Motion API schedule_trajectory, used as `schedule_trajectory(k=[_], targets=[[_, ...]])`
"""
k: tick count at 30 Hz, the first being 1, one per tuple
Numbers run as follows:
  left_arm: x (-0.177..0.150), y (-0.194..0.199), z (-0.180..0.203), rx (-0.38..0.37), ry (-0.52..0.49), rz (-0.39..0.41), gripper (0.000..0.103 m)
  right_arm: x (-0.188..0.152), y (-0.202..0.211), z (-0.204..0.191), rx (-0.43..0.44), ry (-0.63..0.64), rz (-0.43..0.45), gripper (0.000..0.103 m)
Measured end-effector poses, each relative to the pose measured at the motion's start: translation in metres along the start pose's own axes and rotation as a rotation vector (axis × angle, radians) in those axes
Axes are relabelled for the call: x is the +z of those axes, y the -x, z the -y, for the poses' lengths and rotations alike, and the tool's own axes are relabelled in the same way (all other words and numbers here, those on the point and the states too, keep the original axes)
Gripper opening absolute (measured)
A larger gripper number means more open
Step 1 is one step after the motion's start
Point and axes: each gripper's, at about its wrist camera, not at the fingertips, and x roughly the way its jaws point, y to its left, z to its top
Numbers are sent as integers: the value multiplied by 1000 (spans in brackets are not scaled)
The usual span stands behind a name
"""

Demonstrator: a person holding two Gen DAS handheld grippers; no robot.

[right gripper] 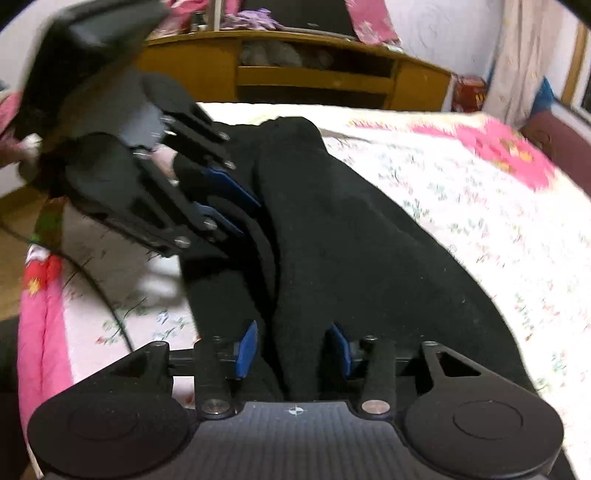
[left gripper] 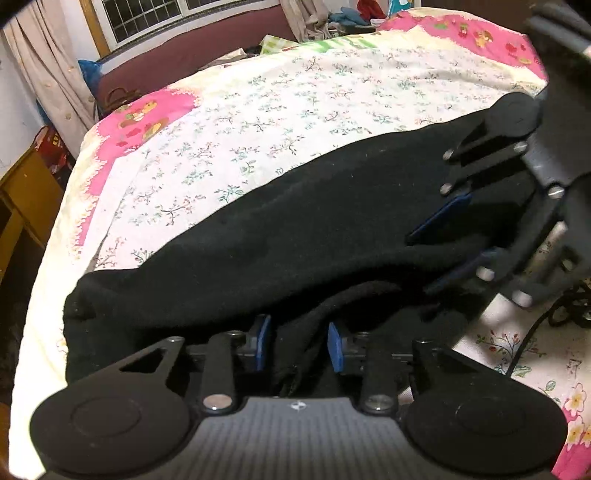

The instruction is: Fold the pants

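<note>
Black pants [left gripper: 295, 229] lie in a long band across the flowered bed sheet [left gripper: 295, 103]. In the left wrist view my left gripper [left gripper: 298, 345] sits at their near edge, its blue pads closed on a raised fold of the black cloth. In the right wrist view the pants [right gripper: 351, 229] run away from my right gripper [right gripper: 293, 349]. A ridge of cloth lies between its blue pads, which stand apart from it, so it is open. The left gripper [right gripper: 225, 203] shows at the upper left, the right gripper [left gripper: 450, 243] at the right edge; both are over the same edge of the pants.
The bed sheet [right gripper: 480, 192] has pink cartoon borders. A yellow wooden shelf unit [right gripper: 314, 77] stands past the bed's end, and a curtained window [left gripper: 147, 18] is behind it. A black cable [right gripper: 110, 306] crosses the sheet near the bed's edge.
</note>
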Motion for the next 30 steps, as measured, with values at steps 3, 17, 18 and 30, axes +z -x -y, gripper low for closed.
schedule_trajectory(k=[3, 17, 18, 30], targets=[[-2, 5, -3, -4, 2, -3, 37, 2, 1, 0, -50, 8, -10, 0], [0, 13, 43, -15, -249, 58, 42, 10, 29, 57, 177, -420, -20, 0], [1, 7, 49, -18, -267, 59, 44, 10, 28, 59, 187, -436, -22, 0], [7, -12, 49, -7, -285, -4, 27, 9, 39, 89, 278, -597, 6, 0]])
